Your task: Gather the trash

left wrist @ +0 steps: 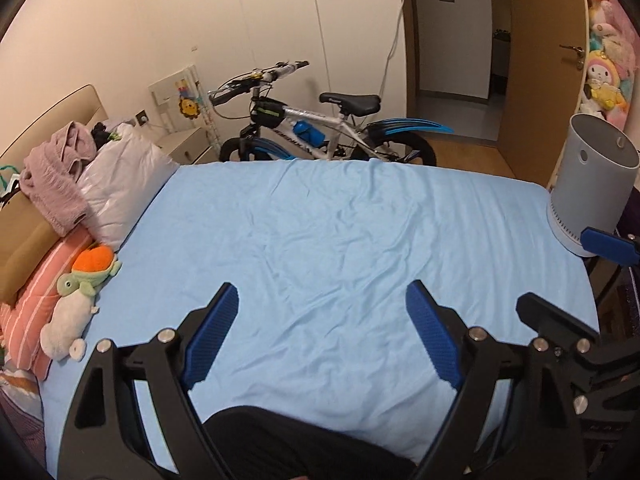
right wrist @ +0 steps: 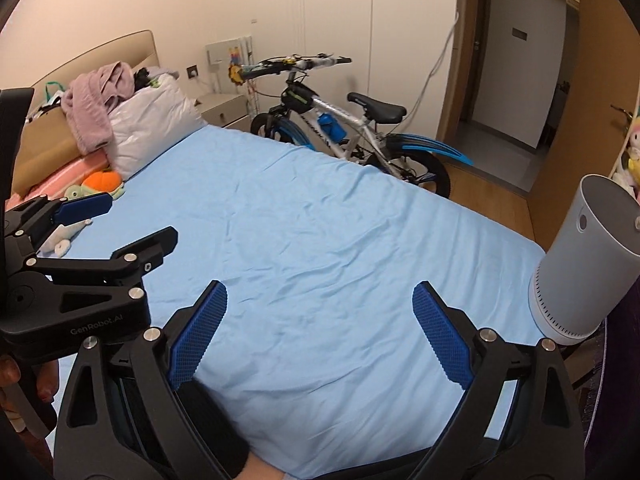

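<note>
A pale grey cylindrical bin (left wrist: 592,184) (right wrist: 580,264) stands open-topped at the right edge of the bed. The light blue sheet (left wrist: 340,220) (right wrist: 340,220) is wrinkled and bare where both grippers point. My left gripper (left wrist: 323,292) hovers over the near part of the sheet, open, with nothing between its blue pads. My right gripper (right wrist: 320,290) is close beside it on the right, also open and empty, with the bin just right of it. Each gripper shows in the other's view: the right gripper (left wrist: 554,270) at the right edge, the left gripper (right wrist: 142,218) at the left.
Pillows (left wrist: 120,184), a pink garment (left wrist: 56,176) and plush toys (left wrist: 80,292) are piled at the headboard on the left. A bicycle (left wrist: 320,128) stands beyond the bed by the wall, next to a nightstand (left wrist: 184,148). An open doorway (left wrist: 460,60) is at back right. A person's dark-clad limb (left wrist: 304,440) is below the fingers.
</note>
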`<state>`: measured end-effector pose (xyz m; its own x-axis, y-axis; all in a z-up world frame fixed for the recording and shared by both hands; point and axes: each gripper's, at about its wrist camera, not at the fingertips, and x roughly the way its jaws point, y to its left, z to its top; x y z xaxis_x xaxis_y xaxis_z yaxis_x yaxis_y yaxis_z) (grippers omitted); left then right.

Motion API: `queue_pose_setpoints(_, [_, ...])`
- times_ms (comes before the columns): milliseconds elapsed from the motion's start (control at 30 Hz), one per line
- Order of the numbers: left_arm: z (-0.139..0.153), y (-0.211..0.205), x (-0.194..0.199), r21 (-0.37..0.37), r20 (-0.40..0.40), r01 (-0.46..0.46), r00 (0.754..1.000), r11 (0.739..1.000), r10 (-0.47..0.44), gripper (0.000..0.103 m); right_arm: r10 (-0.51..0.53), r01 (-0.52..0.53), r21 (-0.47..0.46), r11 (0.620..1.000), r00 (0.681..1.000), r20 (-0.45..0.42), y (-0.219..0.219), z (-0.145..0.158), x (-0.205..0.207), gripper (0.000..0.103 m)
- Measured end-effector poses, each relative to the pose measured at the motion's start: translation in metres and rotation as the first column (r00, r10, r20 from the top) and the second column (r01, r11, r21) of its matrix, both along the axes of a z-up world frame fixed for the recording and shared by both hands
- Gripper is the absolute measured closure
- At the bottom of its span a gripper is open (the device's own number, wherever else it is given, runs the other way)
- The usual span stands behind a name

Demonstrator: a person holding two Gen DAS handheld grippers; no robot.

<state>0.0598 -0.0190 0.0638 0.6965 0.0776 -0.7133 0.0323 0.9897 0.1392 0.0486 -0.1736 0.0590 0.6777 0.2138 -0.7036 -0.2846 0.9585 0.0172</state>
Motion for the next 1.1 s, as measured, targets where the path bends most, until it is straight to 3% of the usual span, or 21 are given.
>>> queue_pose_setpoints(467, [0.0,0.06,-0.041,-0.048,-0.084,-0.123,0.989,0.991,0.119,0.017,0.105,-0.106,-0.01,0.994,0.989,-0.105,0.061,-0.014,-0.021,0.009])
queue_pose_setpoints(867, [0.038,0.057,-0.024,-0.033,-0.016,-0.116,0.993,0.993,0.116,0.014,0.092,-0.092,0.001,0.996,0.995,-0.048,0.054,0.014,-0.011,0.009])
queue_pose_setpoints(1100, [0.042,0.057,-0.016,-0.035,-0.029,-0.128,0.992,0.991,0.127,0.014,0.088,-0.087,0.006,0.996,0.995,-0.051,0.048,0.018,-0.004,0.009])
